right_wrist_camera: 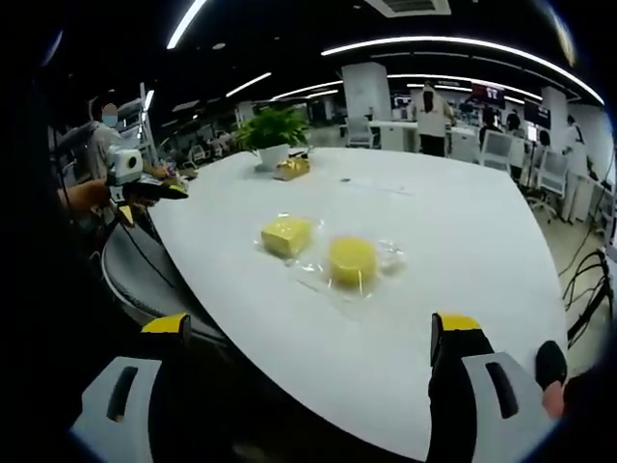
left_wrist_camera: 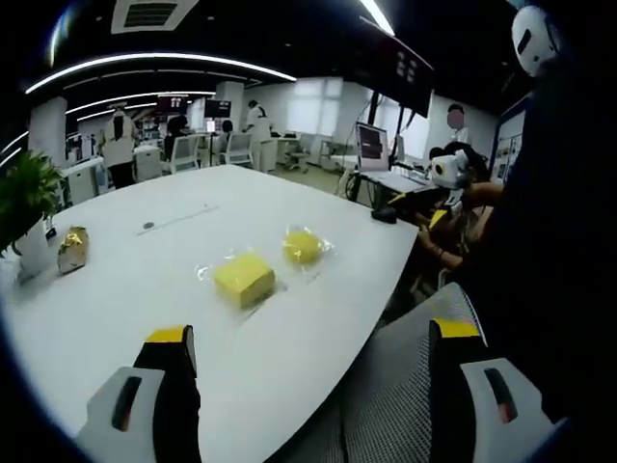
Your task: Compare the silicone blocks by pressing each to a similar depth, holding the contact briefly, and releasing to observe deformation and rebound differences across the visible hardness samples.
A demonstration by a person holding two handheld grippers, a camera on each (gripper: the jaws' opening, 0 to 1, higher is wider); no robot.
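Both grippers, left gripper (left_wrist_camera: 307, 362) and right gripper (right_wrist_camera: 313, 352), hang spread wide and empty short of the table (right_wrist_camera: 463, 241). We're pre-contact: next, close in and press. Mid-table, the square block (right_wrist_camera: 286, 235) sits beside the round block (right_wrist_camera: 352, 258); no clear long axis.

A white table (left_wrist_camera: 145, 289) carried a potted plant (right_wrist_camera: 272, 133) near its far edge, with a small gold-wrapped packet (right_wrist_camera: 292, 167) just beside the pot. Beyond the table, people stood among desks, chairs (right_wrist_camera: 498, 149) and monitors (left_wrist_camera: 371, 142).
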